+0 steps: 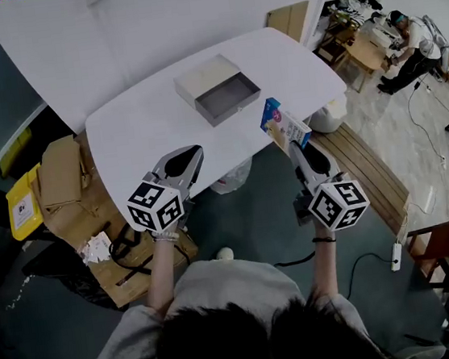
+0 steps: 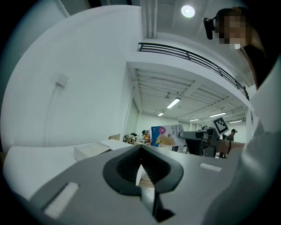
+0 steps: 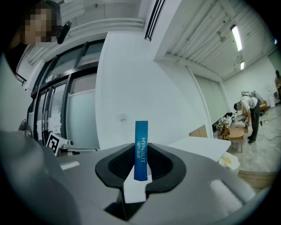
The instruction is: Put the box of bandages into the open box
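The open box [image 1: 228, 97], grey with its pale lid [image 1: 207, 74] beside it, lies on the white table [image 1: 138, 136] toward the far side. The box of bandages [image 1: 281, 124], blue and cream, hangs over the table's near right edge with my right gripper [image 1: 292, 140] shut on it. In the right gripper view its blue edge [image 3: 141, 143] stands upright between the jaws. My left gripper [image 1: 195, 152] hovers over the table's near edge, shut and holding nothing. The left gripper view shows the bandage box [image 2: 165, 135] off to the right and the open box [image 2: 90, 150] low at the left.
Cardboard boxes [image 1: 67, 190] and a yellow bin [image 1: 23, 209] sit on the floor to the left. A white bag [image 1: 329, 115] and a wooden bench [image 1: 369, 169] lie right of the table. A person [image 1: 415, 41] works at a far desk.
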Demonstrator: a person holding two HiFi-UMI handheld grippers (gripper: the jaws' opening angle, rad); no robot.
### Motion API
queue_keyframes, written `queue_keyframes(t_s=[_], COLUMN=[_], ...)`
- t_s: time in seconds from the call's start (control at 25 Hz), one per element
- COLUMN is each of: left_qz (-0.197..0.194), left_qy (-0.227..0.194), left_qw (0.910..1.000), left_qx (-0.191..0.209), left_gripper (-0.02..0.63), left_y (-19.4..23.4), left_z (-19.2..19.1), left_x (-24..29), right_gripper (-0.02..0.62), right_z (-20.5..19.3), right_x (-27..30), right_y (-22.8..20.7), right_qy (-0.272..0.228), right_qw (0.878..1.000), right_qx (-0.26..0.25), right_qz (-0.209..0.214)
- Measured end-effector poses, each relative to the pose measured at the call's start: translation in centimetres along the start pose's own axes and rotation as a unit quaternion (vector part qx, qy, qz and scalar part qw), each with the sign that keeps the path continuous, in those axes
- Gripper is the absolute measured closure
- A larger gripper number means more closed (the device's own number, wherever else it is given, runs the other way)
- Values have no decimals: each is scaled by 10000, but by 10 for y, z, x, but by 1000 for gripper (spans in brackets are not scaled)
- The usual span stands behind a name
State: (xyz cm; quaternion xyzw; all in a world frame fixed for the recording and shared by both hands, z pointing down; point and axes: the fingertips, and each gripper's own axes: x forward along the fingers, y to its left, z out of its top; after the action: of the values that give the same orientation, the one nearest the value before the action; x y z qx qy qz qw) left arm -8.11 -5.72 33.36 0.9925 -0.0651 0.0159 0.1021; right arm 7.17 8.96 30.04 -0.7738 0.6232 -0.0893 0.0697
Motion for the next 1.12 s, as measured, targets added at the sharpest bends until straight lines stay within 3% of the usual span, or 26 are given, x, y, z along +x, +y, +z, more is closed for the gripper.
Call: queue_keyframes(t_s=[0.6, 1.12], left_qz=[-60, 604], left_qy=[105, -68], left_qw=[9999, 9979], left_qx=[-107, -240], left_gripper=[611, 611], left_y=[30, 57], left_z=[-4, 5], left_x=[49, 106], right_gripper=[502, 502], right_z=[4, 24], right_x=[53, 124], right_y=[-36, -86], right_qy=[98, 308], right_qw=[9999, 9971], right_qx=[19, -21], right_qz=[-7, 689])
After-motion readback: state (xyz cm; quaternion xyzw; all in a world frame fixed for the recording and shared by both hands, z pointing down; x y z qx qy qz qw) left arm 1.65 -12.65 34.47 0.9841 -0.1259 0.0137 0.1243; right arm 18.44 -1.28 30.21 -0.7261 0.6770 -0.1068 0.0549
